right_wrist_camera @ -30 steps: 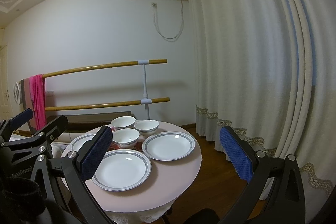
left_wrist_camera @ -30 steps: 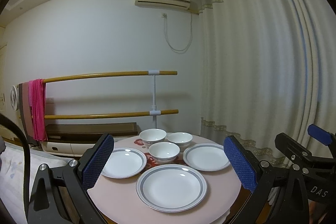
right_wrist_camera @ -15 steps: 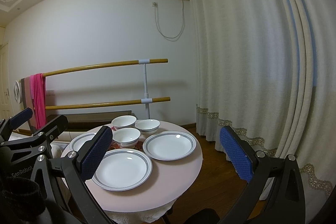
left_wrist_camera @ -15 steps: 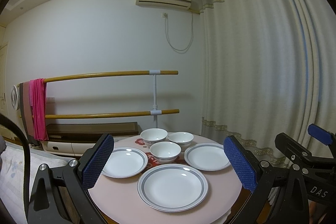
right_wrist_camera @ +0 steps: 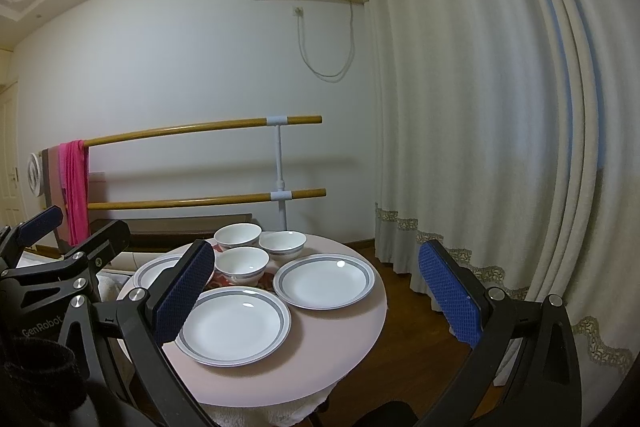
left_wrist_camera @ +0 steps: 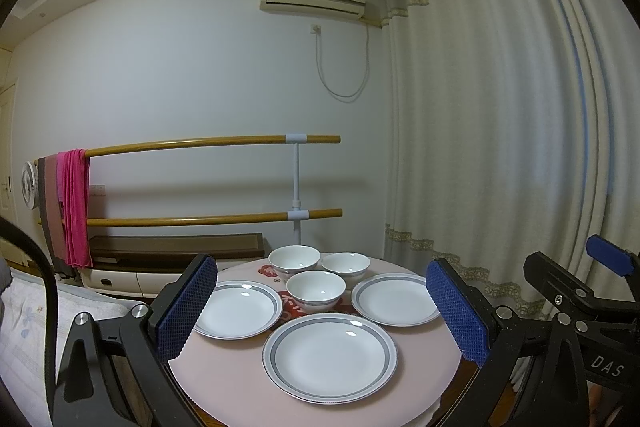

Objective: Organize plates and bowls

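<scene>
Three white plates with grey rims lie on a round pink table [left_wrist_camera: 224, 383]: a near plate [left_wrist_camera: 330, 357], a left plate [left_wrist_camera: 236, 309] and a right plate [left_wrist_camera: 396, 299]. Three white bowls stand behind them: a front bowl [left_wrist_camera: 316, 291], a back left bowl [left_wrist_camera: 294, 259] and a back right bowl [left_wrist_camera: 346, 265]. My left gripper [left_wrist_camera: 320, 311] is open and empty, held above and short of the table. My right gripper [right_wrist_camera: 316, 291] is open and empty, also short of the table. The same plates [right_wrist_camera: 234, 323] and bowls [right_wrist_camera: 242, 265] show in the right wrist view.
A wooden double rail [left_wrist_camera: 192, 221] with a pink cloth [left_wrist_camera: 74, 211] stands behind the table by the white wall. A long cream curtain [left_wrist_camera: 500, 147] hangs at the right. A bed edge [left_wrist_camera: 24, 311] lies at the left. Dark wood floor [right_wrist_camera: 412, 311] is right of the table.
Both views have shifted very slightly; the table and dishes sit a touch to the right in frame. Both grippers stay open and the dishes have not moved.
</scene>
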The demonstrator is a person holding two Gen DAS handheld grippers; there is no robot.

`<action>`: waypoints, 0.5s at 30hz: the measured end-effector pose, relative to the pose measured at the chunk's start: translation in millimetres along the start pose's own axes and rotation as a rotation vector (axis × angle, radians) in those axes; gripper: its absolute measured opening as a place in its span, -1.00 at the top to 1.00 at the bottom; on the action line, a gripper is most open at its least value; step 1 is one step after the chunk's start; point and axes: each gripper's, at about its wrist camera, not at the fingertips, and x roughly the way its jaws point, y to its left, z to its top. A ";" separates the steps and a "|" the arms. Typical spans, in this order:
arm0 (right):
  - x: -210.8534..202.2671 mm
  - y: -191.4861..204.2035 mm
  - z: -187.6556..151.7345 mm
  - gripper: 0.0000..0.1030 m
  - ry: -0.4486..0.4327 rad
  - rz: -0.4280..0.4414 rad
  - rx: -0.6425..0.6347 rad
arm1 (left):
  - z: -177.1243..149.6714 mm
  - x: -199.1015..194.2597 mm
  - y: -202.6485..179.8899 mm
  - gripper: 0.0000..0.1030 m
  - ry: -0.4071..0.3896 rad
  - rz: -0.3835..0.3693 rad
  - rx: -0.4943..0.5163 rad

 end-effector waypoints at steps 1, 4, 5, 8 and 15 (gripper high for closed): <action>0.5 -0.2 0.0 -1.00 0.001 0.001 0.000 | 0.1 0.3 -0.4 -0.99 0.000 0.001 0.000; 0.9 -0.3 -0.3 -1.00 0.000 0.001 0.000 | -0.2 0.6 0.3 -0.99 -0.001 0.000 -0.002; 1.0 -0.3 -0.3 -1.00 0.000 0.001 0.000 | -0.2 0.8 0.6 -0.99 -0.001 0.000 -0.002; 1.0 -0.2 -0.3 -1.00 0.000 0.002 0.000 | -0.6 0.5 1.1 -0.99 -0.002 0.000 -0.003; 1.7 -0.4 -1.2 -1.00 0.001 0.006 -0.001 | -1.6 0.9 2.1 -0.99 0.000 0.000 -0.005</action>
